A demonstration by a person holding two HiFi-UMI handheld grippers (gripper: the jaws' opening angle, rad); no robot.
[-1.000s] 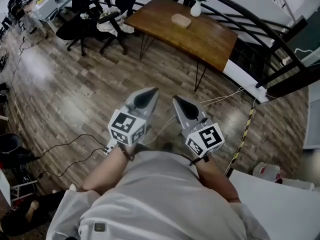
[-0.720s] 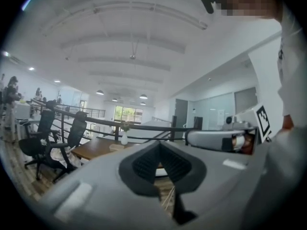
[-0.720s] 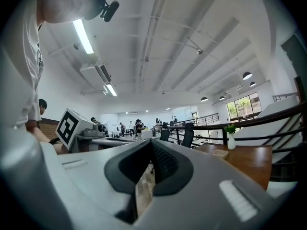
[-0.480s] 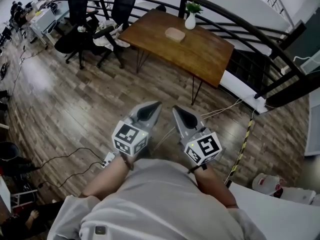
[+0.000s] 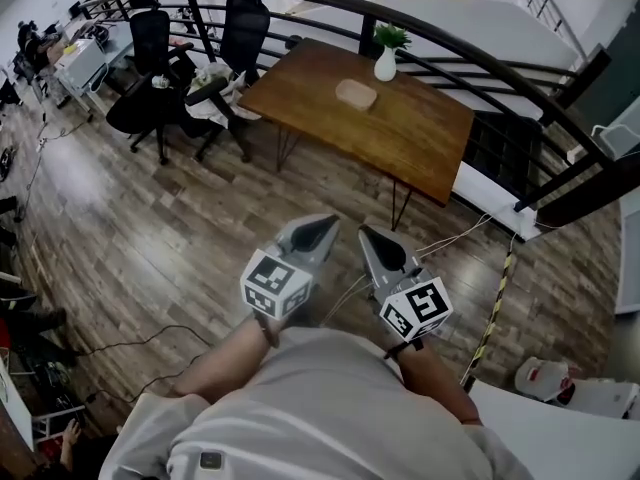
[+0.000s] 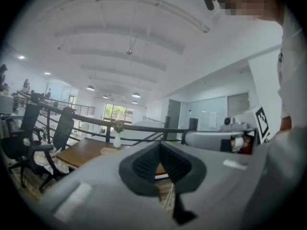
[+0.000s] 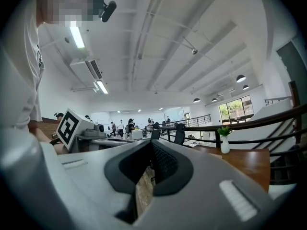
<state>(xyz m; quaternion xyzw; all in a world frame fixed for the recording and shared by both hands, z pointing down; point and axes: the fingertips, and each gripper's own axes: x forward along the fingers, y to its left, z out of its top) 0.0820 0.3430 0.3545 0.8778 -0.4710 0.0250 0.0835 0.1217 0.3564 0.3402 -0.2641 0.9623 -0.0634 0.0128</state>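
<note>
**Left tongs** (image 5: 322, 228): jaws closed tip to tip with nothing between them, carried in front of the chest.

**Right tongs** (image 5: 368, 240): jaws likewise pressed together and empty. They sit just beside the left pair without touching it.

**Wooden counter** (image 5: 425, 133): ahead of both tips and well apart from them. It bears a white vase (image 5: 386, 65) with a green sprig and a shallow tan dish (image 5: 356, 93). The dish is the nearer of the two to the tongs.

**Loose cables** (image 5: 452, 233): on the plank floor (image 5: 150, 228), below and to the right of the right tongs.

**Handling note:** I judge both pairs best kept level with the tips clear of each other, and the cables want care underfoot.
</note>
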